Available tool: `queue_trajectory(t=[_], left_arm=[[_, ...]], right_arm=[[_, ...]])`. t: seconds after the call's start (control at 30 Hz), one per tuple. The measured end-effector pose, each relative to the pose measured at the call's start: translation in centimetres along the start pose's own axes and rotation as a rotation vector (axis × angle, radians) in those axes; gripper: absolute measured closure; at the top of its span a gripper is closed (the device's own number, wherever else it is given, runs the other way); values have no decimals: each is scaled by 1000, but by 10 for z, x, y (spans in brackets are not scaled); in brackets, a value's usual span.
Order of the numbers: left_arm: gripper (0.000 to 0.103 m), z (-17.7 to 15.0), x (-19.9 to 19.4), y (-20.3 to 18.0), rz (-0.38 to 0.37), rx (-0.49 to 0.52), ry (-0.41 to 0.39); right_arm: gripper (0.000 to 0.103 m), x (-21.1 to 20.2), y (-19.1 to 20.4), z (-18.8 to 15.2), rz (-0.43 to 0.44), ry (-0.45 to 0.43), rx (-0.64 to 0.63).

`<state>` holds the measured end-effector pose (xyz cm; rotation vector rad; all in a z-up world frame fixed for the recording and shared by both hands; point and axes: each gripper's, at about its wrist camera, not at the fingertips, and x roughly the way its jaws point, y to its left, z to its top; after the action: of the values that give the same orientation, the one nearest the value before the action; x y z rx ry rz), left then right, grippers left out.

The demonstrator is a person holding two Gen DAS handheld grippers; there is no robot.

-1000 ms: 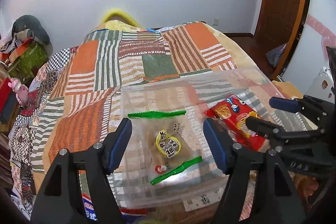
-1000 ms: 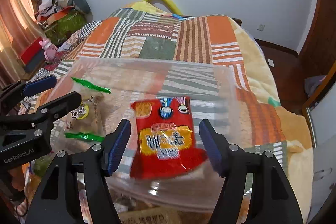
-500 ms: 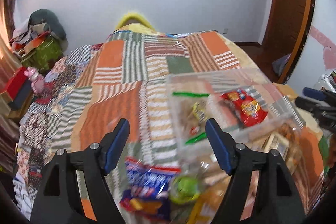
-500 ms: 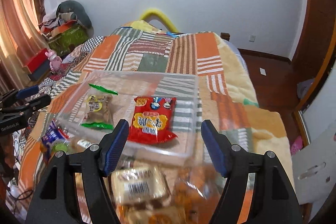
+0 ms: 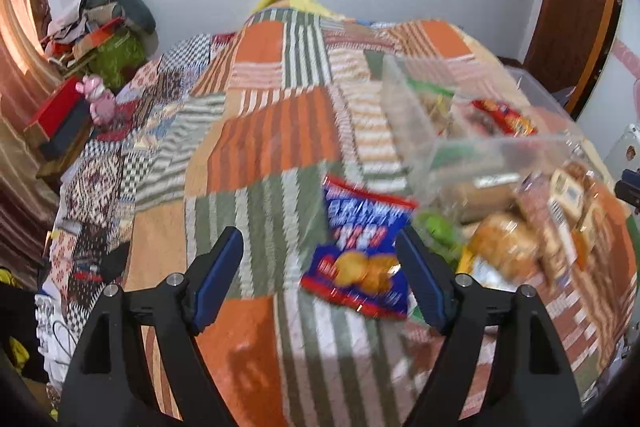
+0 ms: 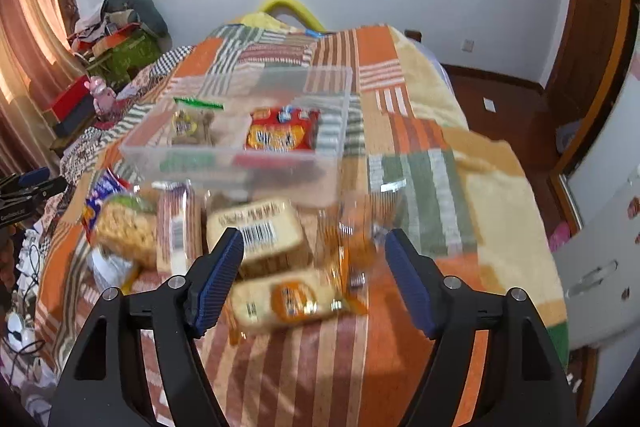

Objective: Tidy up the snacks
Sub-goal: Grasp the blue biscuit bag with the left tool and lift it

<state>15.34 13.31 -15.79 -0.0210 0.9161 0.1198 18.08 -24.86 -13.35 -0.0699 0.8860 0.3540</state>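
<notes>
With both grippers spread wide and empty, the left gripper (image 5: 320, 279) hovers over the blue cracker bag (image 5: 360, 247); the right gripper (image 6: 312, 279) hovers over loose cake packets (image 6: 256, 227). At the far side, the clear bin (image 6: 240, 163) holds two snacks only; most remain outside on the quilt (image 6: 400, 367).

We can read little: a partial "GenRobot.AI" mark on the left gripper (image 6: 28, 193) body (clipped at the frame edge). There's a barcode on the tan snack pack (image 6: 256, 233), digits unreadable. Print on the blue snack bag (image 5: 362, 247) and red snack bag (image 6: 280, 135) is too blurred.
</notes>
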Motion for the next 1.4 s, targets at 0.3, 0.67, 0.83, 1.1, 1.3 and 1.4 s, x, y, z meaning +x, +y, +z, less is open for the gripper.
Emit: queue_trajectory(t=[0.3, 0.67, 0.83, 1.1, 1.3, 1.4], left_arm=[[24, -15, 43, -3, -55, -13, 77], [16, -7, 70, -15, -80, -20, 81], [20, -5, 79, -12, -95, -52, 83], [45, -10, 72, -19, -103, -26, 58], [48, -21, 51, -12, -94, -17, 34], [48, -25, 35, -7, -89, -25, 2]], right_arm=[[29, 30, -1, -20, 14, 99, 45], [15, 50, 11, -25, 65, 138, 88], [15, 53, 13, -27, 71, 135, 82], [23, 46, 9, -29, 70, 142, 28], [36, 32, -6, -31, 39, 137, 23], [40, 29, -15, -29, 38, 141, 75]])
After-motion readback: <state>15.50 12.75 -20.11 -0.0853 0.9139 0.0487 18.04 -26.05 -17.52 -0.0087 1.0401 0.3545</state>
